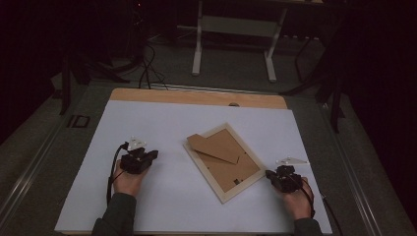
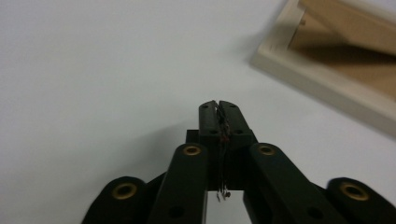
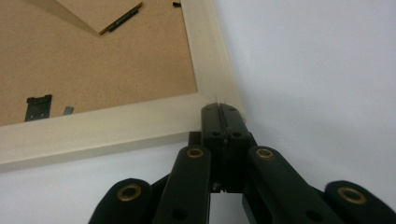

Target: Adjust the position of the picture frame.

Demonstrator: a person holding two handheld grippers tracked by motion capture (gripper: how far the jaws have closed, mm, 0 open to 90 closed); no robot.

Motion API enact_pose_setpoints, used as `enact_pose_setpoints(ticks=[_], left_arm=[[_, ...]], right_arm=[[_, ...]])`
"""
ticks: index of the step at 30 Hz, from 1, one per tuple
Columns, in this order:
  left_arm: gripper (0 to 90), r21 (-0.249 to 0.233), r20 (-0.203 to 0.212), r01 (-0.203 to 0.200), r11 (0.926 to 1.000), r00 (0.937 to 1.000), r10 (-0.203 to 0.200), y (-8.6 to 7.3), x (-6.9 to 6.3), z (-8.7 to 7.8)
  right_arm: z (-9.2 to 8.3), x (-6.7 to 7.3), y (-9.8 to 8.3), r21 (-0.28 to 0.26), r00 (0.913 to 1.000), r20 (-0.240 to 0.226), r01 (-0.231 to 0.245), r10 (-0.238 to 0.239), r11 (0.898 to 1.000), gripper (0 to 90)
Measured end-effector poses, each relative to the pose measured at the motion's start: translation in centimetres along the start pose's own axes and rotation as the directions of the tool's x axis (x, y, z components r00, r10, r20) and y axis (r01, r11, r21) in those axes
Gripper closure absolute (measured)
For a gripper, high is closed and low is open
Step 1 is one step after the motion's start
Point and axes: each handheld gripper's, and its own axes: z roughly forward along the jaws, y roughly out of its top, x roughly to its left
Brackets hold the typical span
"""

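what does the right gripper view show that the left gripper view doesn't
Right gripper view alone: the frame's corner right at the shut right gripper, the brown backing board up close, and a small black hanger clip on it.

Left gripper view alone: the shut left gripper over bare white sheet, well apart from the frame, with nothing between its jaws.

Both: the pale wooden frame lying back side up on the white sheet, the raised stand flap, and a pair of closed black jaws.
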Motion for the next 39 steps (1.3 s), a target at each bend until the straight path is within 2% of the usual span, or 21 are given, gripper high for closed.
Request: enact_pose_setpoints(ticks=[6,9,10,16,18,19,21,27,31,39], left_arm=[[90.0,-0.034,0.013,-0.022,0.9992,0.9997,0.022,1.9,-0.1,1.2],[90.0,-0.068,0.047,-0.046,0.9966,0.9977,0.049,2.9,-0.3,2.0],[90.0,-0.068,0.047,-0.046,0.9966,0.9977,0.049,2.9,-0.3,2.0],[90.0,-0.062,0.074,-0.066,0.9959,0.9948,0.07,3.7,-0.7,3.8],[90.0,-0.05,0.092,-0.078,0.9957,0.9924,0.082,3.9,-0.9,4.3],[90.0,-0.044,0.099,-0.101,0.9939,0.9895,0.105,4.1,-1.3,4.8],[90.0,-0.038,0.107,-0.111,0.9931,0.9877,0.115,4.4,-1.5,5.3],[90.0,-0.015,0.095,-0.13,0.9913,0.9868,0.131,5.0,-1.8,6.5],[90.0,-0.001,0.106,-0.129,0.9916,0.986,0.128,5.3,-2.0,7.4],[90.0,0.038,0.096,-0.131,0.9906,0.9872,0.127,5.6,-2.4,9.1]], right_arm=[[0.0,0.4,-0.7,0.002,1.0,-0.01,-0.003,0.003,1.0,89.9],[0.0,0.7,-0.8,0.006,0.9999,-0.013,0.004,-0.004,1.0,89.9],[0.0,0.7,-0.8,0.006,0.9999,-0.013,0.004,-0.004,1.0,89.9],[-0.1,1.1,-0.9,0.01,0.9997,-0.022,0.015,-0.015,1.0,89.9],[-0.1,1.1,-0.9,0.015,0.9995,-0.025,0.017,-0.016,1.0,89.9],[-0.1,1.2,-1.0,0.02,0.9995,-0.025,0.017,-0.017,1.0,90.0],[-0.1,1.2,-1.1,0.025,0.9994,-0.028,0.02,-0.019,1.0,89.9],[0.2,1.4,-1.2,0.039,0.9994,-0.025,0.026,-0.025,0.999,89.9],[0.2,1.5,-1.1,0.041,0.9992,-0.028,0.031,-0.03,0.999,90.0],[0.3,1.8,-1.0,0.043,0.9986,-0.04,0.035,-0.034,0.998,89.9]])
